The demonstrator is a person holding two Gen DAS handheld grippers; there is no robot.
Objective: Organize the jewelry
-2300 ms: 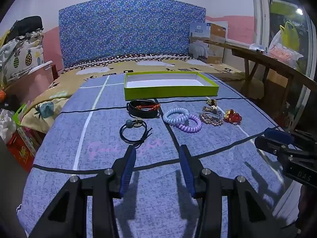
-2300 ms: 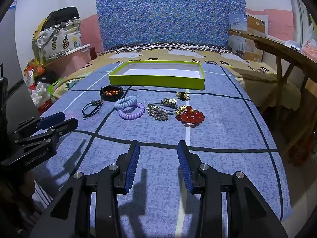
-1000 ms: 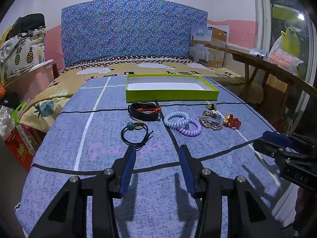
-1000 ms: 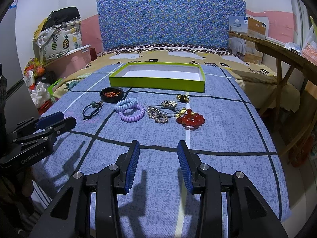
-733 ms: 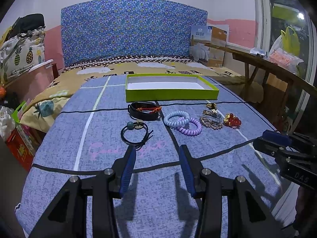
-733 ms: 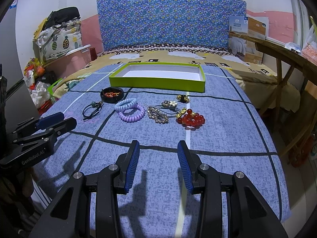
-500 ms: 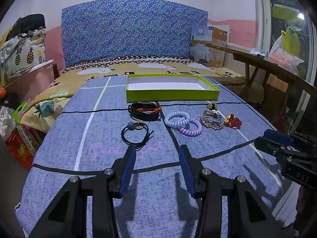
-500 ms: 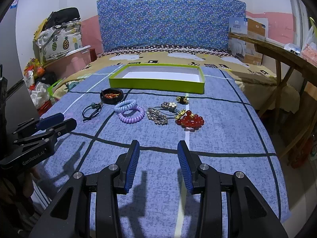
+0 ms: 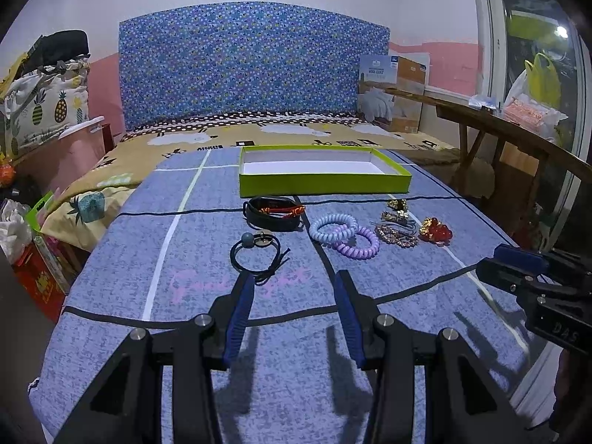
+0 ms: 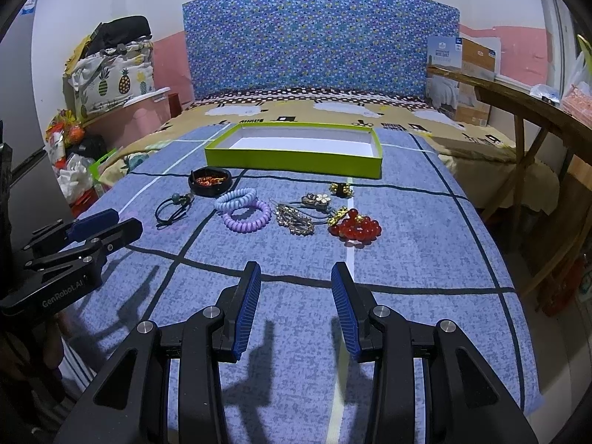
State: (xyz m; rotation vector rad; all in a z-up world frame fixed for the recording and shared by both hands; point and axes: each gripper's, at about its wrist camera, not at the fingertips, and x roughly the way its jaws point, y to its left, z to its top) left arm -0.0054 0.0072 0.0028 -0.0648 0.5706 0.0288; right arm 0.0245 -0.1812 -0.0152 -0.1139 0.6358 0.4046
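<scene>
Both of my grippers hang low over the near end of the blue bedspread [image 10: 425, 244], the left gripper [image 9: 294, 309] and the right gripper [image 10: 295, 301] each with jaws spread wide and nothing between them; I judge they are held back so the whole row stays in sight before a first pick. Beyond my left tips lies a black hair tie [image 9: 255, 251] with a grey bead, then a black bracelet [image 9: 273, 212]; ahead of my right, red beads [image 10: 357, 227], a gold chain piece [image 10: 294, 222], two coiled ties, pale blue [image 10: 236, 199] and lilac [image 10: 247, 217], overlapping; small gold clips further on. Farthest, the green tray [image 10: 292, 161] sits with its white floor bare, presumably where all this goes.
</scene>
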